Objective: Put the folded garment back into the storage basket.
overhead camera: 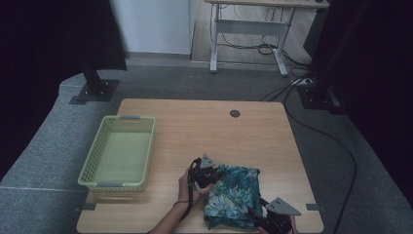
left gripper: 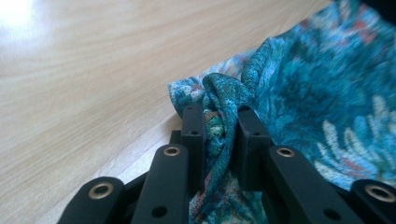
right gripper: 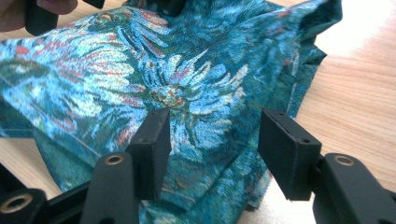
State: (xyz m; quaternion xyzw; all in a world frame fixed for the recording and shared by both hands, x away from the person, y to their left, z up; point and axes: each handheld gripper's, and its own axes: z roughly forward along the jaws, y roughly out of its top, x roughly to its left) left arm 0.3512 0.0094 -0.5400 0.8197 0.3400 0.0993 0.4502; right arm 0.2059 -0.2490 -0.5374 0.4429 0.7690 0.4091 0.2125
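High view: a folded teal floral-print cloth (overhead camera: 233,195) lies on the near right part of the light wooden table (overhead camera: 195,126), with a pale green plastic basket (overhead camera: 120,152) standing empty well to its left. The left gripper (overhead camera: 204,176) meets the cloth's far left corner; the right gripper (overhead camera: 258,217) sits at its near right edge.

In the left gripper view, the left gripper (left gripper: 219,123) has its jaws clamped together on a bunched ridge of the cloth (left gripper: 299,88), the fabric rising between them. In the right gripper view, the right gripper (right gripper: 212,140) has its jaws spread wide apart, the cloth (right gripper: 154,70) lying beneath and between them, ungripped.

The risk, as it looks: only a thin pinch of fabric is held, so a lift could let the folds slide open or the corner slip free before the right jaws close.
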